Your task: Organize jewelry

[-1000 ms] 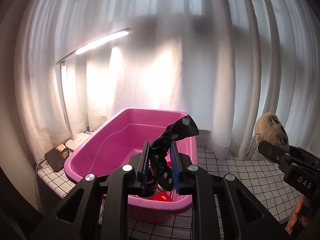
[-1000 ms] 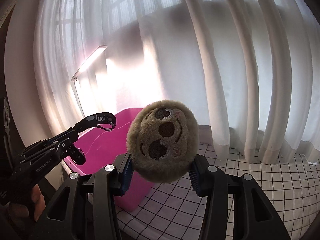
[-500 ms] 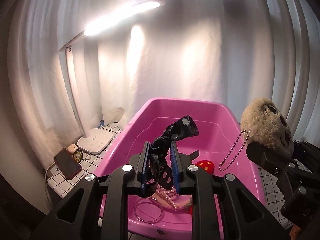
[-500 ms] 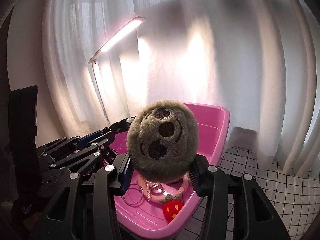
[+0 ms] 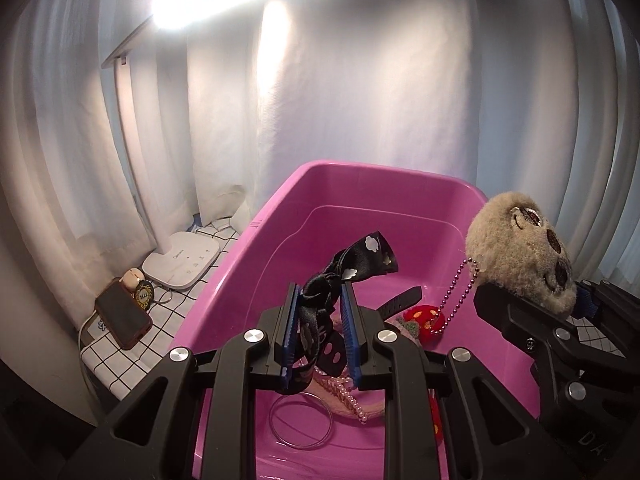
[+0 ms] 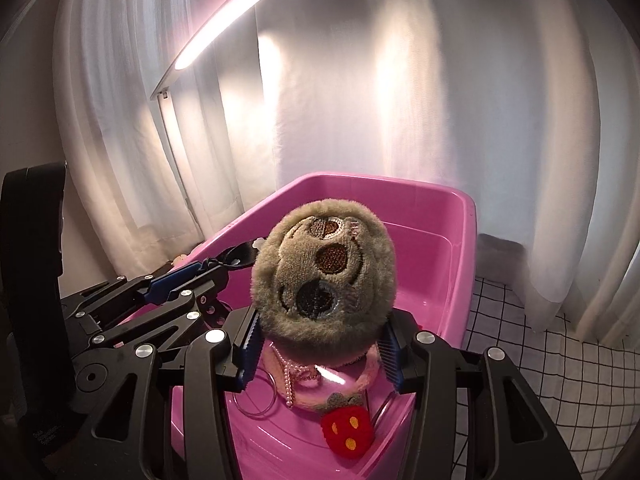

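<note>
Left hand-held gripper (image 5: 318,336) is clamped on a black satin cloud-print ribbon (image 5: 352,264) over the pink plastic tub (image 5: 256,248). Right hand-held gripper (image 6: 320,350) grips a fuzzy brown plush sloth-face keychain (image 6: 324,272) over it too. Only the left view shows its bead chain (image 5: 456,300).

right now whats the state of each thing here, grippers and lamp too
left gripper: shut on the black bow, over the tub
black bow: held, off the tub floor
right gripper: shut on the plush keychain
plush keychain: held over the tub, bead chain hanging
pink tub: open, holding jewelry
pearl strand: lying in the tub
wire ring: flat on the tub floor
desk lamp: on
phone: screen dark
</note>
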The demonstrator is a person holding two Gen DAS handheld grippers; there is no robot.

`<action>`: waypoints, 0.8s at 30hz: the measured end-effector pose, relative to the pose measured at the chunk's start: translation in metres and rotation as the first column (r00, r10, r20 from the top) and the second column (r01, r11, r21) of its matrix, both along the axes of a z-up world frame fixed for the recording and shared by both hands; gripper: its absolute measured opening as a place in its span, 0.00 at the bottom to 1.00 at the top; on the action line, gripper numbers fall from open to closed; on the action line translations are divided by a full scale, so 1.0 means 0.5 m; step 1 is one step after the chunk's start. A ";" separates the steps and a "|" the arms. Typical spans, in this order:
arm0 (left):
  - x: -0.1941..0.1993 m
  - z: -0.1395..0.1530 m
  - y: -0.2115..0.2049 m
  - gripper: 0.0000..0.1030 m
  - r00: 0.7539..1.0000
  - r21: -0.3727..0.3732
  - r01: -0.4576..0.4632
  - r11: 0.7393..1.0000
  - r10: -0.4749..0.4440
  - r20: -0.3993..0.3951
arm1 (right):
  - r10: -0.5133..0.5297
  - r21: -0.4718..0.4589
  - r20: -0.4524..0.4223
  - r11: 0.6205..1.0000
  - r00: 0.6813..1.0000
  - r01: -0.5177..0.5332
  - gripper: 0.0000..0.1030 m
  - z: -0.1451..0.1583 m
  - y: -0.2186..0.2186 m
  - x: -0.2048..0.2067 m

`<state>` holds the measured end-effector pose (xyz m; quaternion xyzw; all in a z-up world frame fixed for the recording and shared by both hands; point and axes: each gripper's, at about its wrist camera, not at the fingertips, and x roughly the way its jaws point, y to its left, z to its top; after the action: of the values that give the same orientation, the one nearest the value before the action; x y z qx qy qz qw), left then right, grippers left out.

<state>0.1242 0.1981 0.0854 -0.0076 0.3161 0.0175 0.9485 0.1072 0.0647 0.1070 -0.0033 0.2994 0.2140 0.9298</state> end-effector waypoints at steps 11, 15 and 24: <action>0.004 -0.001 0.030 0.76 0.998 -0.041 -0.061 0.997 0.061 0.007 | -0.068 -0.031 0.023 0.997 0.997 0.069 0.69 0.005 -0.012 0.004; 0.001 0.004 0.024 0.76 0.998 -0.022 -0.054 0.998 0.054 0.014 | -0.076 -0.037 0.036 0.996 0.996 0.078 0.69 0.008 -0.017 -0.001; -0.018 0.017 -0.002 0.82 0.999 0.001 -0.023 1.000 0.023 0.035 | -0.095 -0.012 0.036 0.995 0.995 0.096 0.69 0.013 -0.051 -0.019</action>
<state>0.1152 0.1971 0.0938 -0.0108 0.2993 0.0285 0.9537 0.0975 0.0392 0.1134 0.0010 0.2840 0.1671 0.9442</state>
